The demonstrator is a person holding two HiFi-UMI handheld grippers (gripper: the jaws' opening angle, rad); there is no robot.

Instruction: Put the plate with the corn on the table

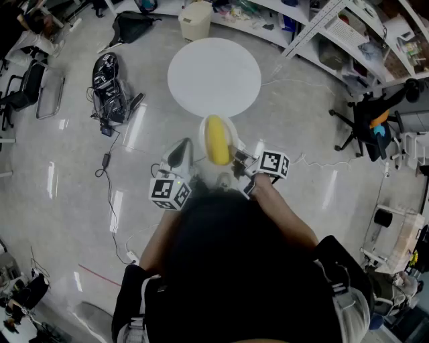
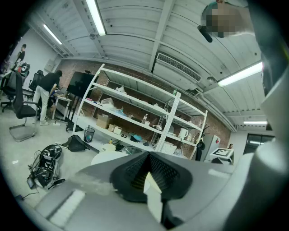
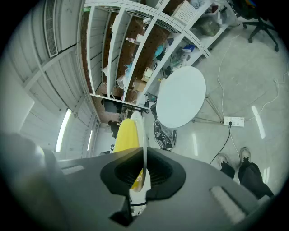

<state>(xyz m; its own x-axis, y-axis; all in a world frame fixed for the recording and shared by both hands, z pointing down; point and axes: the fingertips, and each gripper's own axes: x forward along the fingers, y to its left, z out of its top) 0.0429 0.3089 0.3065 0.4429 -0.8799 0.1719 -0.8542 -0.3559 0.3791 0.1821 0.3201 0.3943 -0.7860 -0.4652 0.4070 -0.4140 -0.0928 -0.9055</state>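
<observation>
A white plate [image 1: 229, 126] carrying a yellow corn cob [image 1: 216, 141] is held in the air in front of me, short of the round white table [image 1: 214, 77]. My right gripper [image 1: 240, 159] is shut on the plate's right rim. In the right gripper view the plate [image 3: 143, 144] stands edge-on between the jaws of the right gripper [image 3: 142, 180], with the corn [image 3: 126, 133] on its left face and the table [image 3: 180, 97] beyond. My left gripper [image 1: 182, 151] hangs just left of the plate, shut and empty. The left gripper [image 2: 146, 180] looks toward the table [image 2: 108, 156].
A black tangle of cables and gear [image 1: 107, 84] lies on the floor left of the table. A beige bin [image 1: 195, 20] and white shelves [image 1: 322, 27] stand behind it. An office chair [image 1: 372, 117] is at the right. A power strip [image 3: 234, 121] lies near my shoes [image 3: 235, 162].
</observation>
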